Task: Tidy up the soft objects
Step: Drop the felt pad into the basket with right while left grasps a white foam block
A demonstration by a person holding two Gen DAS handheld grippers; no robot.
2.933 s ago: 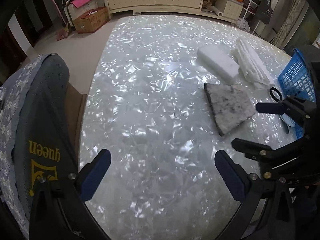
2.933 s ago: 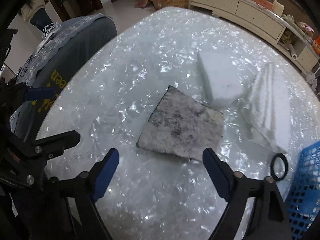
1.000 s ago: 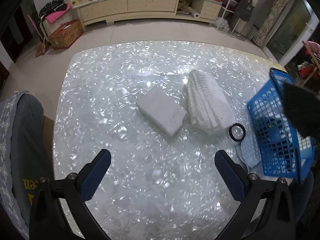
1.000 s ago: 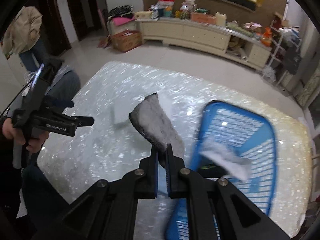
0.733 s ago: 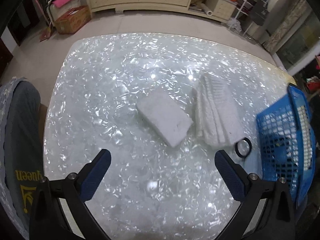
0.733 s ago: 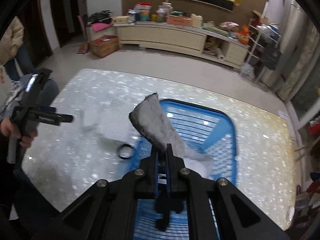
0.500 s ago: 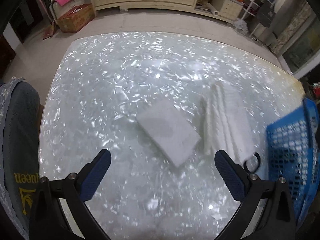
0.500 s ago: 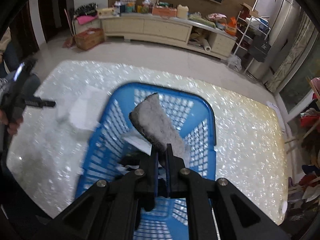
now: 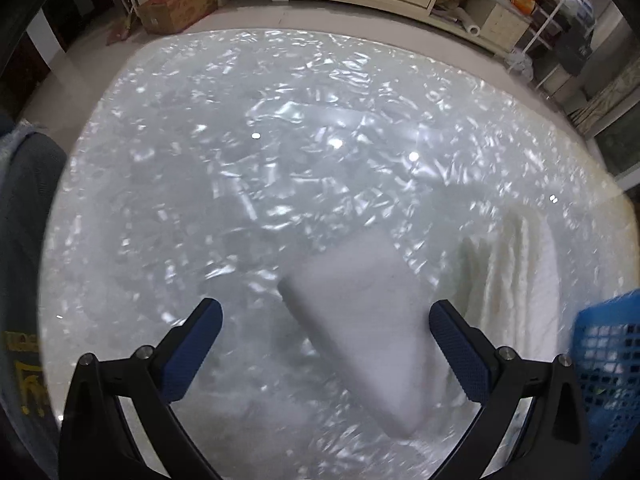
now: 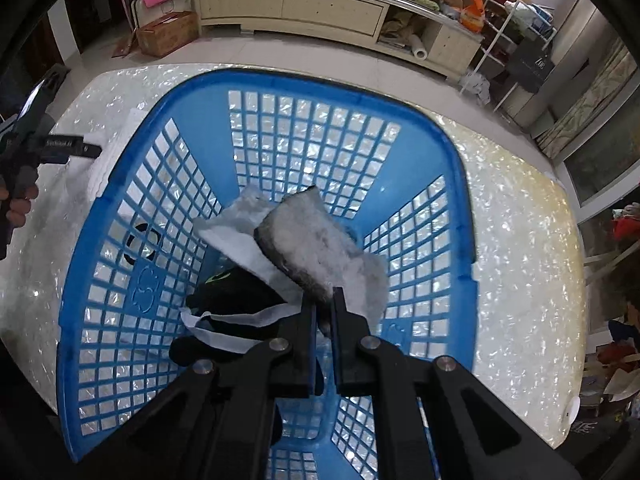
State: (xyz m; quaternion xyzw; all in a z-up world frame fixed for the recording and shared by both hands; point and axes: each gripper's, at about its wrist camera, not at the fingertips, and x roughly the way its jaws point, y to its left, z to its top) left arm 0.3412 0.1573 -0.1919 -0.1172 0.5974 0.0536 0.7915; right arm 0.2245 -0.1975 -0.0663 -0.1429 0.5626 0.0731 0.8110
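My right gripper [image 10: 324,300] is shut on a grey fuzzy pad [image 10: 312,244] and holds it inside the blue plastic basket [image 10: 460,184], above white cloths [image 10: 232,236] and a black item [image 10: 236,296] lying in it. My left gripper [image 9: 326,340] is open and empty, low over the table, with a white foam block [image 9: 360,320] between its fingers' line of sight. A white knitted towel [image 9: 516,276] lies to the right of the block. The basket's corner [image 9: 608,364] shows at the right edge of the left wrist view.
The table [image 9: 240,160] has a shiny pearl-patterned top. A black ring [image 10: 138,240] lies on the table just outside the basket's left wall. A grey chair back [image 9: 24,240] stands at the table's left edge. A long cabinet [image 10: 320,8] stands beyond.
My right gripper has carried the grey pad over the basket and lowered it inside. My left gripper has moved closer to the white foam block.
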